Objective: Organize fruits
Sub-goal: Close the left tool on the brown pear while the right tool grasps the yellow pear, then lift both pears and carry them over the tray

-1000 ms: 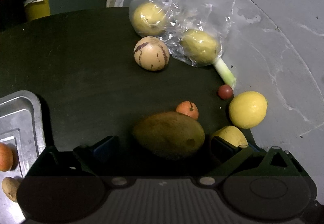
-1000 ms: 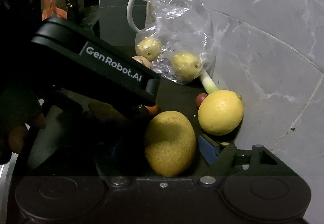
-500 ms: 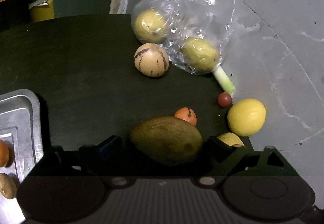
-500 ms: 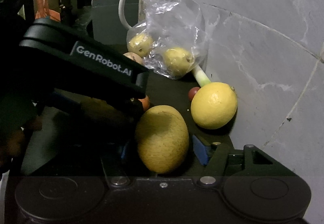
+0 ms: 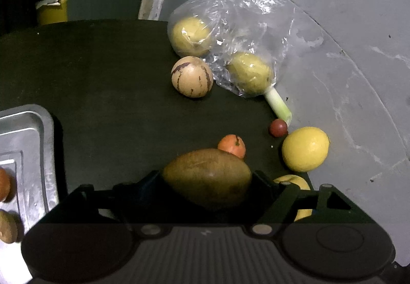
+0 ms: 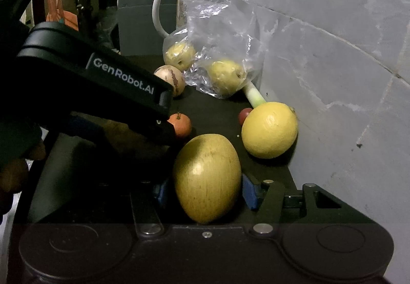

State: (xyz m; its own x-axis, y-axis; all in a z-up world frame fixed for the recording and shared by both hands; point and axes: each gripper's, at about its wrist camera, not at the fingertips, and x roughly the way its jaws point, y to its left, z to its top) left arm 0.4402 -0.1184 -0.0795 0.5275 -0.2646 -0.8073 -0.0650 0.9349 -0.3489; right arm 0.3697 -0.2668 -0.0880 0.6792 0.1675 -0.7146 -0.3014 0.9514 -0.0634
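L gripper (image 5: 207, 178) clamps brown kiwi (image 5: 207, 177), hiding part of yellow pear (image 6: 207, 181) clamped in R gripper (image 6: 205, 187). Lemon (image 6: 269, 130) just ahead-right of R.

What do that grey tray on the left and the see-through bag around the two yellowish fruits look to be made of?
The tray looks like bare metal, probably aluminium or steel: dull silver, with soft reflections and a pressed, rounded rim. The bag looks like thin clear plastic film: it is crumpled, catches bright glints, and the two yellowish fruits show through it.
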